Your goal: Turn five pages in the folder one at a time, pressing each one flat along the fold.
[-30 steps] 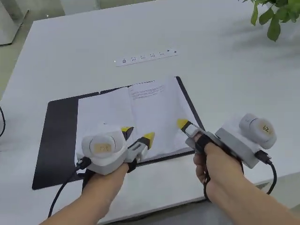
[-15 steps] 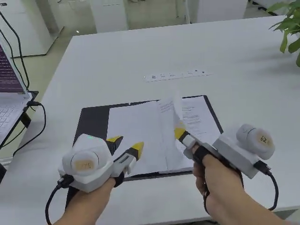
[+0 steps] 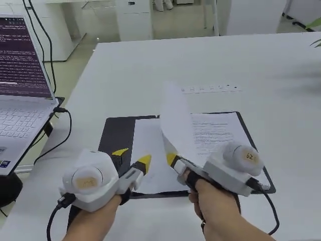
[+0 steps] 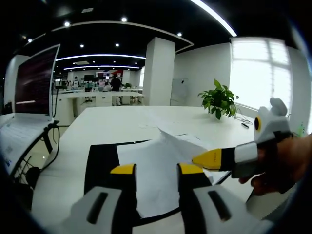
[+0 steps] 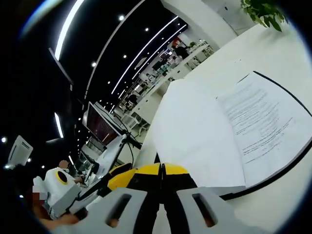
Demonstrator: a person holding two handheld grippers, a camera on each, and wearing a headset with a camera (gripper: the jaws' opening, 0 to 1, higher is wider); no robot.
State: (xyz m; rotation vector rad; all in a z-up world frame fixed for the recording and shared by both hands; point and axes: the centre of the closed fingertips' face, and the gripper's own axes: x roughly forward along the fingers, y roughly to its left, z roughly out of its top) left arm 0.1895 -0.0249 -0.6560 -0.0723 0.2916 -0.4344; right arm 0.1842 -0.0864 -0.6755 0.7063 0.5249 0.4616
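Observation:
The black folder point(image 3: 116, 131) lies open on the white table, with a printed page point(image 3: 220, 131) on its right half. One white page point(image 3: 176, 125) stands lifted over the middle, pinched at its lower edge by my right gripper point(image 3: 171, 159). In the right gripper view the jaws point(image 5: 161, 169) are shut on that page point(image 5: 195, 131). My left gripper point(image 3: 133, 155) hovers open over the folder's lower left, holding nothing. Its own view shows the yellow tips point(image 4: 157, 169) apart above the left-hand sheet point(image 4: 156, 185), and the right gripper point(image 4: 209, 159) comes in from the right.
An open laptop point(image 3: 20, 85) sits at the left on a lower stand, with cables point(image 3: 55, 145) hanging by the table's edge. A white power strip point(image 3: 210, 89) lies beyond the folder. A potted plant point(image 4: 218, 100) stands far right.
The right gripper has raised the page off the right stack and carried it left toward the fold. The left gripper stays open low on the left. The head camera has swung left.

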